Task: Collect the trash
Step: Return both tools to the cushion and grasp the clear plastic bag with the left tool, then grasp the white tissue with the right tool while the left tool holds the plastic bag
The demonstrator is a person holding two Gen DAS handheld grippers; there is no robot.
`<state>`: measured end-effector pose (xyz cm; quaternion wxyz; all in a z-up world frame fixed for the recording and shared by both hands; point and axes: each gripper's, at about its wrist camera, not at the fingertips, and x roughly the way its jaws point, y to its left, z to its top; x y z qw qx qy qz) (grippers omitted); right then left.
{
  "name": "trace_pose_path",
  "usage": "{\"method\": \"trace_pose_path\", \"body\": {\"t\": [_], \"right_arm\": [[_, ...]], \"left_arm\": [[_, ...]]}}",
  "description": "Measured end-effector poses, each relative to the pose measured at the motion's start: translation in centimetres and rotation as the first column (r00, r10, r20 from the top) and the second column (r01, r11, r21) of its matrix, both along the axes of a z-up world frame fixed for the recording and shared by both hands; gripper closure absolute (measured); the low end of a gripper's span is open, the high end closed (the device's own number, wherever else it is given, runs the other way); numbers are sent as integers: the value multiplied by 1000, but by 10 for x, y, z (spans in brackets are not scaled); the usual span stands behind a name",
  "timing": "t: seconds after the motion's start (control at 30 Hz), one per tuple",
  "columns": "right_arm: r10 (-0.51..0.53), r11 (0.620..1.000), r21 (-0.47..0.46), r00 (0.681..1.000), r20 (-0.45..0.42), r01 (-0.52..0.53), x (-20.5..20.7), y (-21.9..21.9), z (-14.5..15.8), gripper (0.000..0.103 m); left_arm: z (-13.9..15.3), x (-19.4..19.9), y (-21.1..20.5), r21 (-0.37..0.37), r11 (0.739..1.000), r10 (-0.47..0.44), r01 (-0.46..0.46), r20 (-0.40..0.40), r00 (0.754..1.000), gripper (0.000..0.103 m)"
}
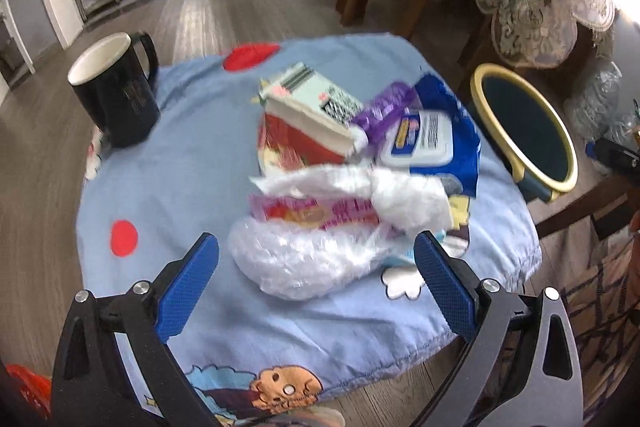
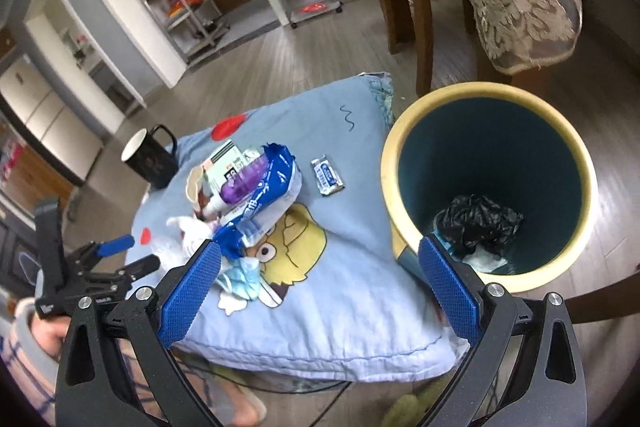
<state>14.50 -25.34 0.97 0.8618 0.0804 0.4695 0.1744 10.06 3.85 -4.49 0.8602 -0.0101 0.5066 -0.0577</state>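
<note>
Left gripper (image 1: 316, 255) hovering over the near edge of a small table draped in a light-blue cartoon-print cloth (image 1: 192, 155), blue textured fingers (image 1: 188, 287) spread wide and grasping nothing. Lying just ahead of those fingers, a crumpled clear plastic bag (image 1: 304, 263), touching a pink printed snack wrapper (image 1: 316, 213) and a wad of white tissue (image 1: 384, 191) heaped on top. Sitting farther back in the same pile, a red-and-white torn cardboard box (image 1: 308, 123), a purple plastic wrapper (image 1: 380, 109) and a blue-and-white wet-wipe pack (image 1: 436, 139), all overlapping. Standing apart at the cloth's far left, a black ceramic mug with white interior (image 1: 116, 95). Right gripper (image 2: 320, 259) hanging above the cloth's near right side, fingers likewise released and empty, one tip over a crumpled pale-blue face mask (image 2: 240, 279). Lying alone on the cloth between the pile and the bin, a small white-and-blue sachet (image 2: 327, 174). Standing on the wood floor just beside the table's right edge, a round dark-teal waste bin with a cream rim (image 2: 404, 131), containing a crumpled black plastic bag (image 2: 478, 223) and some pale scraps at the bottom. Showing at the lower left of the right wrist view, a hand (image 2: 48, 335) gripping the left tool.
</note>
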Motion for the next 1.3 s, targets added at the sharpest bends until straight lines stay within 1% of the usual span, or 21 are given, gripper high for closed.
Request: {"method": "trace_pose_path", "body": {"t": [0.07, 0.13, 0.23, 0.3, 0.37, 0.4, 0.5, 0.67, 0.77, 0.8, 0.87, 0.97, 1.07, 1.1, 1.27, 1.3], "right_arm": [[14, 1000, -20, 1000, 16, -13, -2, 5, 2, 5], [36, 999, -29, 999, 22, -35, -4, 11, 3, 5], [60, 998, -38, 998, 21, -59, -6, 18, 1, 5], [80, 996, -50, 996, 26, -79, -8, 24, 0, 5], [100, 993, -58, 994, 33, -98, -11, 30, 0, 5], [111, 992, -65, 993, 39, -109, -13, 33, 1, 5], [142, 987, -79, 989, 50, -138, -16, 42, 1, 5], [222, 971, -103, 973, 61, -215, -21, 65, 1, 5], [293, 951, -125, 954, 67, -283, -21, 87, 1, 7], [318, 941, -148, 946, 71, -305, -21, 97, 0, 7], [341, 930, -174, 937, 71, -325, -21, 108, -1, 8], [379, 910, -207, 923, 66, -359, -19, 123, -5, 8], [425, 882, -249, 903, 58, -399, -17, 143, -10, 11], [438, 873, -262, 897, 55, -411, -16, 148, -11, 13], [520, 802, -358, 854, 26, -478, -6, 192, -25, 22], [537, 780, -386, 843, 9, -493, -4, 202, -30, 23]], "left_arm": [[-8, -1, -4, 13, 1000, -21, 21, -29, 999, 12], [-18, 0, -7, 21, 999, -35, 37, -60, 998, 17], [-32, 4, -11, 54, 997, -50, 55, -88, 995, 29], [-38, 5, -14, 68, 995, -63, 70, -110, 992, 48], [-37, 4, -14, 47, 995, -77, 84, -125, 989, 56], [-34, 3, -13, 40, 995, -81, 86, -123, 989, 64], [-24, -2, -6, 19, 996, -83, 86, -113, 990, 71], [-11, -6, 8, -20, 997, -70, 68, -96, 993, 73], [-14, -7, 7, -4, 997, -78, 78, -109, 991, 73], [-15, -7, 9, 3, 997, -74, 75, -112, 991, 73], [-14, -8, 21, 9, 999, -36, 37, -110, 993, 73], [-7, -10, 48, -28, 998, 56, -59, -89, 994, 73], [0, -12, 70, -58, 988, 138, -141, -59, 989, 73], [2, -12, 74, -61, 985, 160, -163, -46, 986, 73], [19, -8, 86, -62, 970, 239, -237, 31, 971, 73], [21, -6, 88, -64, 967, 251, -248, 42, 967, 73]]}}
